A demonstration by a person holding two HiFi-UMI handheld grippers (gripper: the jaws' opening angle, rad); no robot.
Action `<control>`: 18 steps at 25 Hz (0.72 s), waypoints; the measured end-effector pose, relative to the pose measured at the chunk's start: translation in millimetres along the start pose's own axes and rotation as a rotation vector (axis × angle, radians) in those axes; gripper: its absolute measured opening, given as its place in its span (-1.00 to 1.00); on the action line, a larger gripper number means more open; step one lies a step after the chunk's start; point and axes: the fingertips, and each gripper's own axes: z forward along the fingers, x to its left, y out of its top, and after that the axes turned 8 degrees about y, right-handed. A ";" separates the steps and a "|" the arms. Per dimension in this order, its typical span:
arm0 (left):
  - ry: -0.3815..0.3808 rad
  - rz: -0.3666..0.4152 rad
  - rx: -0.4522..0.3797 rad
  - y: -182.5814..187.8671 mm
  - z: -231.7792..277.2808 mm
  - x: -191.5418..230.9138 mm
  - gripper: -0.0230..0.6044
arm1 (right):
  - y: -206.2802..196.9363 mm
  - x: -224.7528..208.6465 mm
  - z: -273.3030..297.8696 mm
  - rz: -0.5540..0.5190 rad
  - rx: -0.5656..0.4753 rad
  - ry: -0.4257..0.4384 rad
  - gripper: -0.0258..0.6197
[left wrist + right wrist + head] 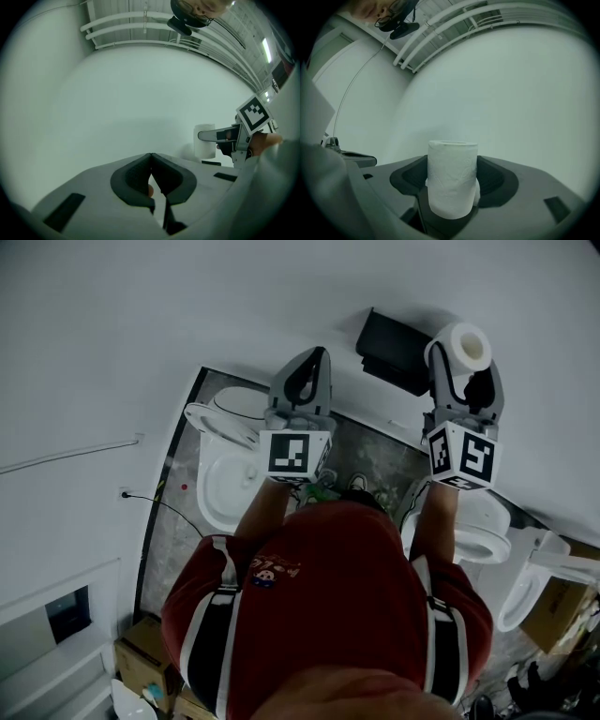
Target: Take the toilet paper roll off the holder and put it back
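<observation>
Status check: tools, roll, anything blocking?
Left tool shut, empty. Right tool shut on roll, off the holder, up by the wall. Nothing seen between roll and holder.

The grey two-jaw left gripper (317, 357) is held forward, jaws closed together and empty. The grey two-jaw right gripper (466, 364), raised alongside it, clamps a white toilet paper roll (452, 180) between wide-set jaws.

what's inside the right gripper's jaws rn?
A toilet paper roll, upright, gripped between the pads of the right gripper. The roll hides the jaw gap behind it, so nothing else there can be checked.
</observation>
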 end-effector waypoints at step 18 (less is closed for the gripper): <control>0.038 -0.031 0.037 -24.9 10.2 18.1 -0.87 | -45.1 23.6 40.8 -0.073 0.225 0.096 0.08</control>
